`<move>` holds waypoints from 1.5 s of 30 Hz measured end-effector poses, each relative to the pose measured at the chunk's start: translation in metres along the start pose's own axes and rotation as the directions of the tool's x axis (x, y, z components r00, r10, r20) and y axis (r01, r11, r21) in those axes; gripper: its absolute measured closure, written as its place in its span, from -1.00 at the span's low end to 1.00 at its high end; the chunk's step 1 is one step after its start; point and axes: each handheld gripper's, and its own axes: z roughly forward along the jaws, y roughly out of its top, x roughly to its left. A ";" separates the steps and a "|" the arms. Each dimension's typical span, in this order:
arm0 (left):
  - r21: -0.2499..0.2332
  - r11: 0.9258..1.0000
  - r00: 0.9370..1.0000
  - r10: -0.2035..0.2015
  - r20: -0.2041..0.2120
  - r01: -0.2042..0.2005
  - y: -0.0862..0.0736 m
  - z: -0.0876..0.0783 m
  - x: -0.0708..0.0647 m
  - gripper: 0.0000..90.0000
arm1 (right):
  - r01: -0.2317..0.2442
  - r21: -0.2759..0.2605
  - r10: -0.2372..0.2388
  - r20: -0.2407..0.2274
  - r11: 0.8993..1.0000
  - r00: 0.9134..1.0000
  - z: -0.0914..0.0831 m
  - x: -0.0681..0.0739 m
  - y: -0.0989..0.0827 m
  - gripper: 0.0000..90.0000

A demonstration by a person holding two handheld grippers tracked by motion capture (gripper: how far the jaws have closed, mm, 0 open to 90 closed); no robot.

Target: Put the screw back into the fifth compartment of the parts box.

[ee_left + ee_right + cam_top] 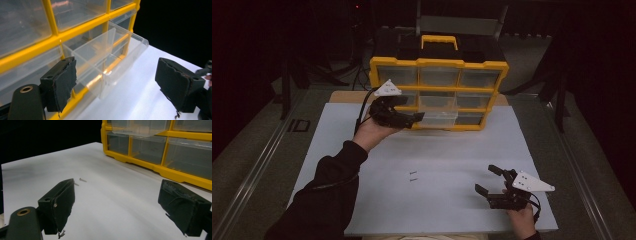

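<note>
Left tongs [412, 119] hang released just beside the clear drawer [438, 118], which juts from the bottom row of the yellow organizer [439, 63]; right tongs [490, 181] gape empty over the white worktop [452, 150]. Two small screws [413, 176] lie between them. Any branding on the organizer seems too dim to read.

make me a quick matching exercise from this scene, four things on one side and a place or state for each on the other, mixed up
Things:
1. clear drawer
2. two screws
3. left gripper
4. right gripper

Places or states:
A. lying loose in the middle of the white table top
B. pulled partway out of the yellow organizer
C. open, near the front right corner of the table
D. open, up beside the pulled-out drawer

Pairs: 1-B, 2-A, 3-D, 4-C
</note>
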 end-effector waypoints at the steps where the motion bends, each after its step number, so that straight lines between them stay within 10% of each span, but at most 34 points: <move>1: 0.000 1.000 1.000 -0.001 0.005 0.001 -0.002 -0.003 0.000 -0.59 | 0.001 0.000 -0.001 0.000 1.000 1.000 0.000 0.000 0.000 -0.69; 19: 0.005 1.000 0.997 0.003 0.077 -0.003 -0.042 -0.029 -0.013 -0.59 | 0.005 0.006 -0.005 0.004 1.000 1.000 0.001 0.001 0.000 -0.69; 45: 0.106 0.993 0.974 0.027 0.227 -0.052 -0.122 0.006 -0.028 -0.34 | 0.005 0.003 -0.005 0.000 1.000 1.000 0.001 0.001 0.000 -0.69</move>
